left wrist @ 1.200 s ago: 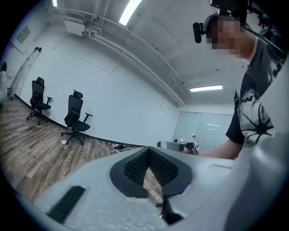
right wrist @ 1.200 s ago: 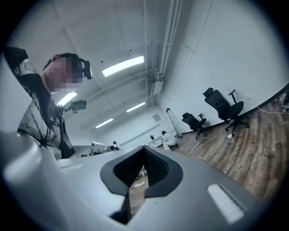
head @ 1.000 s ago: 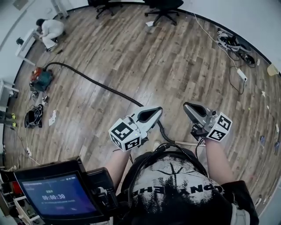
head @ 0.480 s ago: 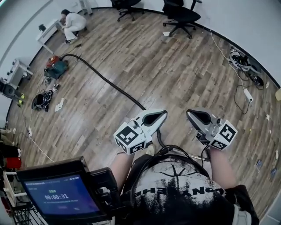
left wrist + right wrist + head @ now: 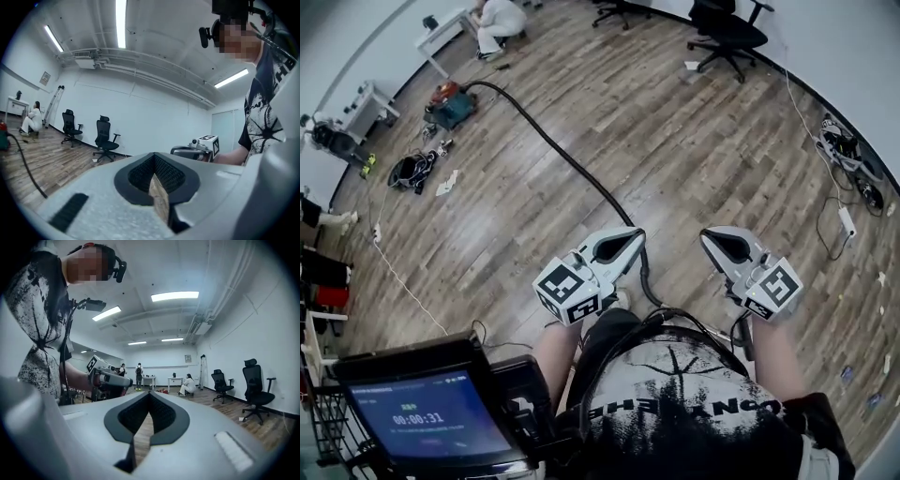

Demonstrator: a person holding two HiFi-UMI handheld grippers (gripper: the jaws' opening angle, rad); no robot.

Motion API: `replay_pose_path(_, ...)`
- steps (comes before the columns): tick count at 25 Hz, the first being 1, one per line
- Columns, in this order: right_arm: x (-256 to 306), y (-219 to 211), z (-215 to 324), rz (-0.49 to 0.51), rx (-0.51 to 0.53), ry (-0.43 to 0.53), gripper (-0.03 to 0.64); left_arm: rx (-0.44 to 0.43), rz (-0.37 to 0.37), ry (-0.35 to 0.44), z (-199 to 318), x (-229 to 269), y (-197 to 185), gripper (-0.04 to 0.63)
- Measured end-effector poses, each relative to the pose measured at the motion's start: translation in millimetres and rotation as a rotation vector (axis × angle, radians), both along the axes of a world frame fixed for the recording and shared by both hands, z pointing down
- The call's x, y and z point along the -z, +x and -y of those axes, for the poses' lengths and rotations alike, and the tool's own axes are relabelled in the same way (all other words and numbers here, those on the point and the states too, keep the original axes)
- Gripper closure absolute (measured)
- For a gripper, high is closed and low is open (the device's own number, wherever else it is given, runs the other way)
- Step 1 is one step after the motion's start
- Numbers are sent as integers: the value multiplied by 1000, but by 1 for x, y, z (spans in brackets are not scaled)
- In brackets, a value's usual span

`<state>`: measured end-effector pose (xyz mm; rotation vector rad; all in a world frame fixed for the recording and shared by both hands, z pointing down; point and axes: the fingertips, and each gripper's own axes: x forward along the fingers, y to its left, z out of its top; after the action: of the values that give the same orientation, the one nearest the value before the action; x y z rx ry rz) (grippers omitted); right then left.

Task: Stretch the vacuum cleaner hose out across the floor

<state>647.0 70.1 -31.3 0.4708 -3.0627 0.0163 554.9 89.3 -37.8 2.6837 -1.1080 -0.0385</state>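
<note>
Vacuum cleaner hose (image 5: 567, 161): black, lying on the wooden floor (image 5: 694, 159) in one long, gently curved line. It runs from the vacuum cleaner far off at upper left to a spot close in front of the person.
Hose, near end: passes just beside the tip of the left gripper (image 5: 636, 234) and on between the two grippers, then is lost under the person's head gear.
Hose and jaws: it lies on the floor, in neither pair of jaws.
Left gripper jaws: closed, tips meeting, only floor seen through the gap behind them.
Right gripper (image 5: 709, 234) jaws: closed, nothing in them.
Grippers: held side by side, apart, both pointing away from the person.
Vacuum cleaner (image 5: 450, 103): green and red body, on the floor near the far wall.
Person in white (image 5: 499, 19): crouched beyond the vacuum cleaner, beside a white worktop (image 5: 441, 33).
Office chairs (image 5: 727, 33): black, along the far wall.
Cable bundle (image 5: 411, 171): on the floor, left of the hose.
Screen (image 5: 431, 417): lower left, showing a timer.
</note>
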Motion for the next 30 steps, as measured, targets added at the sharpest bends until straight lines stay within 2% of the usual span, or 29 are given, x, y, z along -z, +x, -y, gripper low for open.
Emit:
replay_pose_path(9,16,6,-4,-27,-1,49,611,8,12,31,-3,13,8,595)
replay_pose_path(14,12,10,-6,-50,-11,60,611,-20,69,44,-7,11,21,595)
replay_pose_path(30,3,10,-28,-81,-17,44,611,-15,43,20,-21,7,24,594)
